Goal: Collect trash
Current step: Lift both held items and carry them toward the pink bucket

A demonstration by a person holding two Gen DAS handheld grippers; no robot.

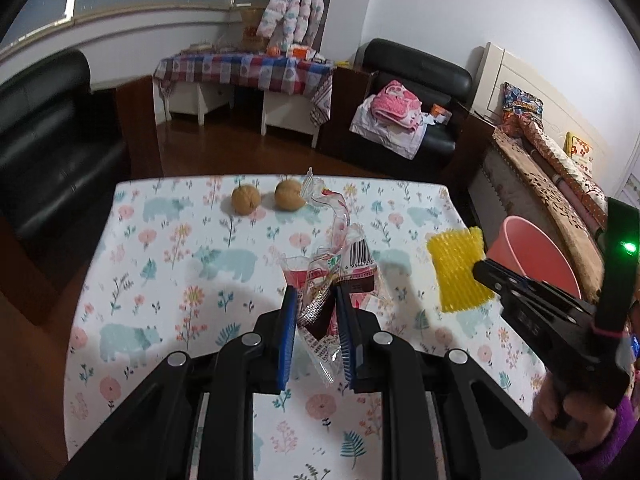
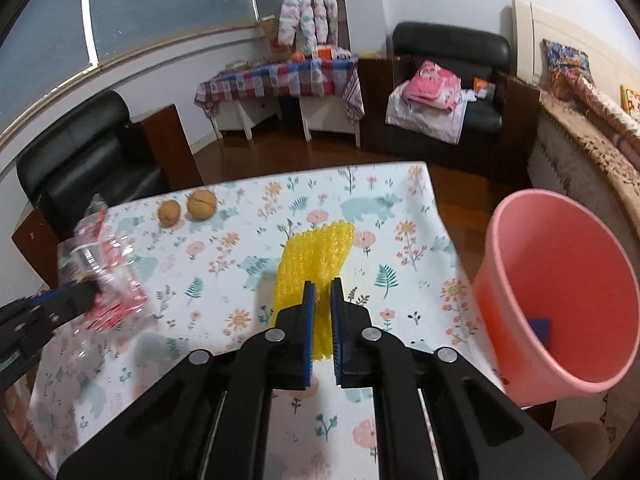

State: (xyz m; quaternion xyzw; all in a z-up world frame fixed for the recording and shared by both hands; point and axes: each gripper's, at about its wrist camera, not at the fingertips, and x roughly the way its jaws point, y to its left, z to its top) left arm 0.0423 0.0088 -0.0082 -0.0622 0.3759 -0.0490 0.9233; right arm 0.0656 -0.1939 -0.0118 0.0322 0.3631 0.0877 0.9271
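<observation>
— Left wrist view: what have you got?
— My left gripper [image 1: 316, 300] pinches the clear wrapper [image 1: 320, 276] above the table [image 1: 160, 240]; two walnuts [image 1: 246, 199] near its far edge.
— Right wrist view?
— My right gripper [image 2: 322, 296], nearly closed, clamps the yellow mesh [image 2: 312, 256]. Only here: the pink bin [image 2: 560, 280] interior beside the right edge.

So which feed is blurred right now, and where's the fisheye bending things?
Right wrist view: the plastic wrapper in the left hand-held gripper is motion-smeared; the yellow foam net is sharp. Left wrist view: the wrapper is crisp, the net slightly soft. Both views: window frames bow, corners vignette dark.
</observation>
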